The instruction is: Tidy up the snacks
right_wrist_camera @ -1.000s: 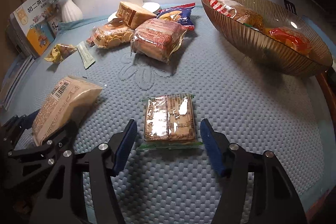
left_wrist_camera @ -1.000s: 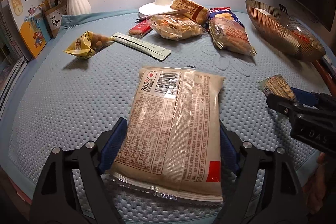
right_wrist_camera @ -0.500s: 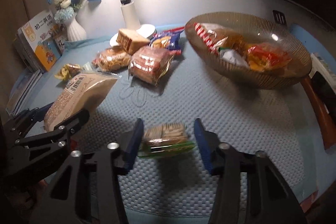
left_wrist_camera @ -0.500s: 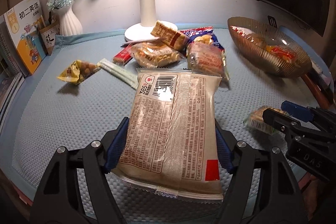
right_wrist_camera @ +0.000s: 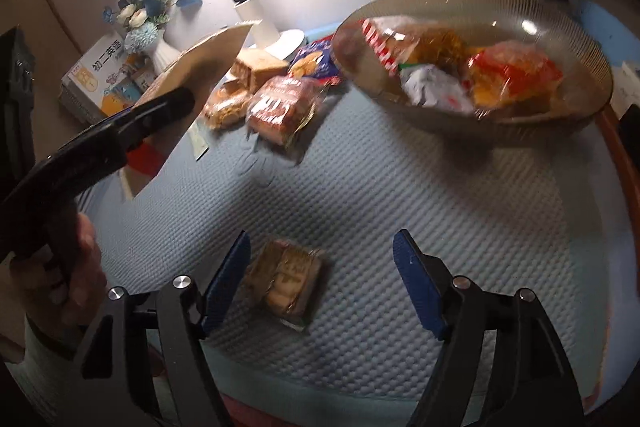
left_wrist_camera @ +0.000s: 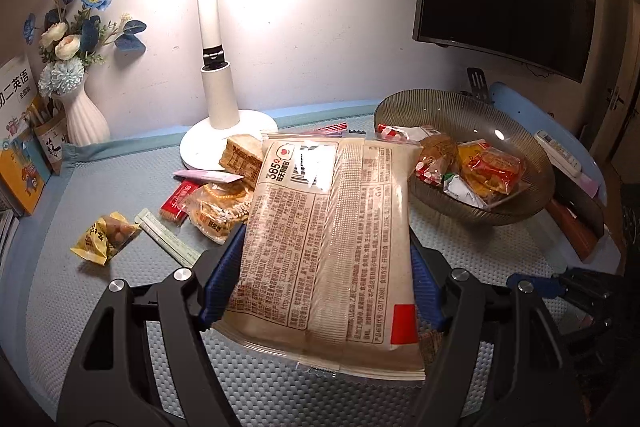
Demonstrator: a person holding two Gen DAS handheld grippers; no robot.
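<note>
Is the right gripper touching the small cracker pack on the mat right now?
Apart. In the right wrist view the right gripper stands open, and bare mat shows between each blue pad and the cracker pack.

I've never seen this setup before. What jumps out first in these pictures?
A big beige snack bag fills the left view, clamped in the left tool above the mat. Behind it a white lamp glares on the wall. To the right sits a ribbed bowl with bright wrappers inside; the right tool hangs open over a small cracker pack.

Both grippers have black frames, silver screws, blue fingers (right_wrist_camera: 226,283); a pale ribbed sleeve (right_wrist_camera: 36,367).
</note>
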